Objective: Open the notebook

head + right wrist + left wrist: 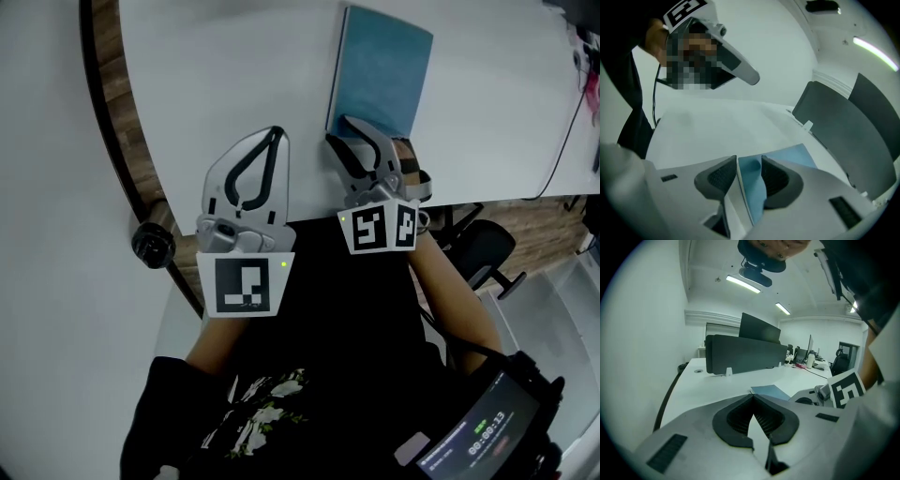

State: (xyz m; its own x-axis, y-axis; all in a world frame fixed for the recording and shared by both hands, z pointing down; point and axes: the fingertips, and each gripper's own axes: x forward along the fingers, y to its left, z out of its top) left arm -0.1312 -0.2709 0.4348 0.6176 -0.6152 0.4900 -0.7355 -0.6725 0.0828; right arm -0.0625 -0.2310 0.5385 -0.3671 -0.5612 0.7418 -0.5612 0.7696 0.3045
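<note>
**Right gripper poised at the closed notebook**

The notebook [382, 75] lies shut on the surface [225, 66], and its near edge shows in the gap between the right gripper's [749, 160] parted, empty jaws. To their left, the left gripper [753, 396] has its jaws clenched on nothing. The right jaws should probably catch only 1 cover at its free edge, not the whole block.
</note>
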